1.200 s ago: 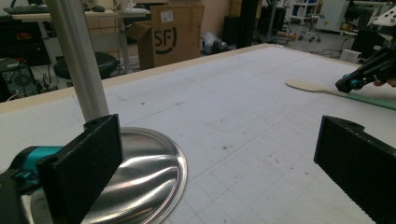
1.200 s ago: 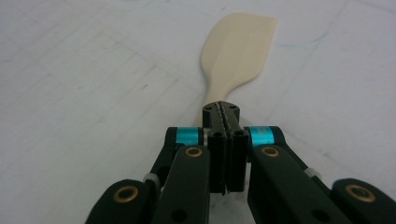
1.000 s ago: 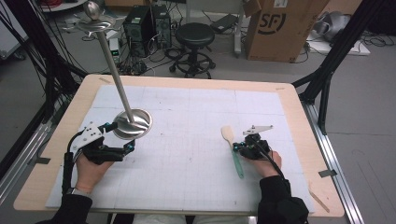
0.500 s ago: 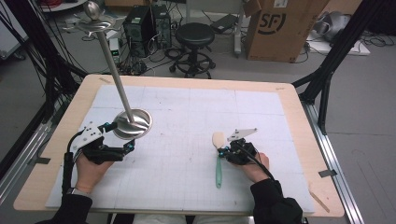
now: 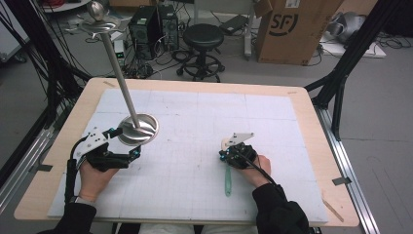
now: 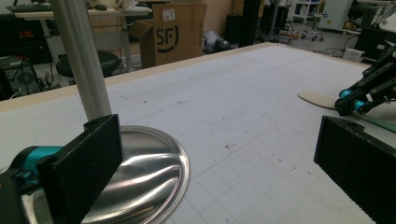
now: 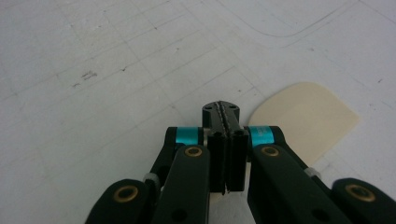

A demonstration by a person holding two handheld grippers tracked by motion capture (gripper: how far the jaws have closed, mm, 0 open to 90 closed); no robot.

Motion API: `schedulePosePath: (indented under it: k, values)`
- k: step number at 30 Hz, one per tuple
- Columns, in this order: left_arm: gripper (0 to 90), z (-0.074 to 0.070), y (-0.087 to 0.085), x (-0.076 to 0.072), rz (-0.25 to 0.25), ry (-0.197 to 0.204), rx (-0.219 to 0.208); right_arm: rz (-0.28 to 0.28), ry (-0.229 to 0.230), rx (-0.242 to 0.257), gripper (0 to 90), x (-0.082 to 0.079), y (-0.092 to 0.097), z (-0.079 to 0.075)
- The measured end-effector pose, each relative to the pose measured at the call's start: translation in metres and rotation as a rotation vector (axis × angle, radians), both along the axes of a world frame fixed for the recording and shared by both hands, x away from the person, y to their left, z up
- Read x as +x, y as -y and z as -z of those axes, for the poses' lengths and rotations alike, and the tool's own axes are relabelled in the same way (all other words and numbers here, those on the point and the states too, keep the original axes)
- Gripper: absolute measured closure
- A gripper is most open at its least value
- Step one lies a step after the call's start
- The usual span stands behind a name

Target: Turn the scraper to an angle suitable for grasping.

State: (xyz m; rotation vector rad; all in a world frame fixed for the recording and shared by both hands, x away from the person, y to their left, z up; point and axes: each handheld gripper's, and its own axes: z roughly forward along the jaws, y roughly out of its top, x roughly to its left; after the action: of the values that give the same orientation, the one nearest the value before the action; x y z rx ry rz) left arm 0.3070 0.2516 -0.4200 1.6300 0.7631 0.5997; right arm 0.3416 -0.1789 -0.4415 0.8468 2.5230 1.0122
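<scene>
A steel stand with a round dished base (image 5: 141, 130) and a tall leaning pole (image 5: 119, 73) sits on the mat's left half. My left gripper (image 5: 125, 143) is open, its jaws spread by the near rim of the base (image 6: 140, 172), with nothing between them. The pole (image 6: 81, 60) rises just beyond the left jaw. My right gripper (image 5: 228, 155) is shut on a spatula at its neck. The spatula's cream head (image 7: 303, 116) sticks out past the jaws, and its green handle (image 5: 227, 180) trails toward the person. The same gripper (image 6: 359, 98) and spatula head (image 6: 317, 99) show in the left gripper view.
A white gridded mat (image 5: 204, 112) covers the wooden table (image 5: 311, 126). Beyond the far edge stand a black stool (image 5: 203, 36), a cardboard box (image 5: 287, 29) and computer cases (image 5: 151, 24). Black frame legs (image 5: 341, 73) flank the table.
My right gripper has carried the spatula leftward and slightly nearer the person, its handle swinging to point at the near edge. The left gripper and the stand have stayed put.
</scene>
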Motion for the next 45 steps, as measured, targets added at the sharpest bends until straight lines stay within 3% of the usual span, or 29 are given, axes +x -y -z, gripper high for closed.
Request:
schedulePosePath:
  k: [7, 16, 20, 29, 34, 38, 42, 45]
  values:
    - [2.7, 0.0, 0.0, 0.0, 0.002, -0.003, 0.0, 0.015, 0.001, -0.016, 89.9, 0.0, 0.007, -0.001]
    - [2.7, 0.0, -0.001, 0.0, 0.002, -0.002, 0.002, 0.057, -0.034, 0.015, 89.9, -0.004, 0.031, -0.001]
    - [2.7, 0.0, 0.0, -0.001, 0.003, 0.001, 0.003, 0.102, -0.041, 0.02, 89.9, -0.012, 0.049, -0.001]
    - [2.7, 0.0, 0.0, -0.001, 0.005, 0.002, 0.004, 0.14, -0.052, 0.038, 89.9, -0.027, 0.072, -0.001]
    - [2.7, 0.0, 0.0, 0.0, 0.005, 0.003, 0.007, 0.153, -0.027, 0.018, 89.9, -0.032, 0.075, -0.002]
    - [2.7, -0.001, -0.001, -0.001, 0.001, 0.01, 0.005, 0.173, -0.015, 0.051, 89.9, -0.045, 0.09, -0.011]
    - [2.6, -0.001, -0.001, -0.001, 0.003, 0.021, 0.003, 0.226, -0.082, 0.059, 89.9, -0.059, 0.112, -0.007]
    - [2.7, -0.001, 0.0, -0.001, 0.0, 0.023, 0.008, 0.233, -0.117, 0.076, 89.9, -0.07, 0.125, -0.006]
